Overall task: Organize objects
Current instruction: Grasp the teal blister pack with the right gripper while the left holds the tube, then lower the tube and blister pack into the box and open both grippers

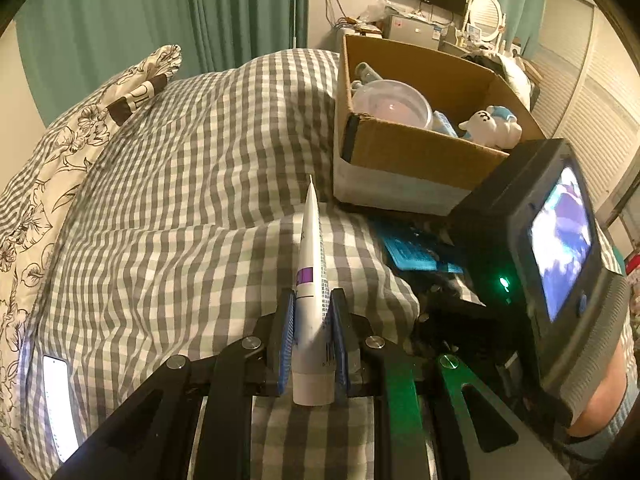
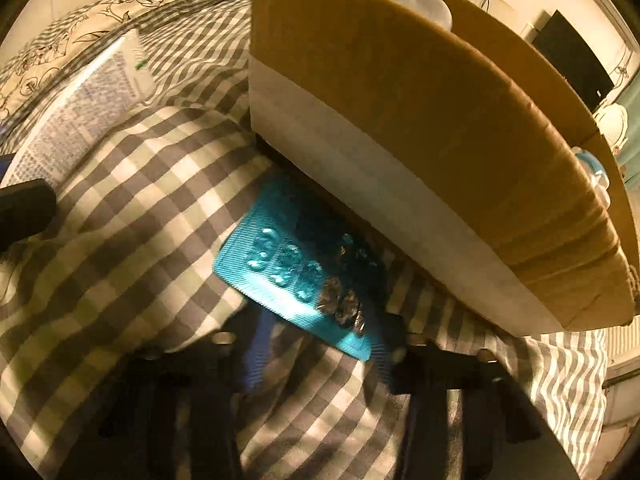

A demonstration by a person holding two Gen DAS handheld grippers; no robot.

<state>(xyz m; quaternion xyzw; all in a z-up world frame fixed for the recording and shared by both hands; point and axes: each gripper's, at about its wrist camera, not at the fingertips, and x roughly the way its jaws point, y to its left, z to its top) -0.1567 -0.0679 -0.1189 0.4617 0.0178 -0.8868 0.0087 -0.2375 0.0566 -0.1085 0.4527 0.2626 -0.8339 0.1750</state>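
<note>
Tube (image 1: 311, 280) pinched in left claw (image 1: 313, 300); right claw (image 2: 320, 344) spread around blister pack (image 2: 296, 272) against box edge (image 2: 360, 168).

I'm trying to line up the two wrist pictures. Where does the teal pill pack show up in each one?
Left wrist view: the teal pill pack lies right of centre on the checked blanket, just below the cardboard box, partly hidden by the other handheld device.
Right wrist view: the pill pack sits at centre, between the open, blurred right tongs and the box.
Shared landmark: the cardboard box.
</note>
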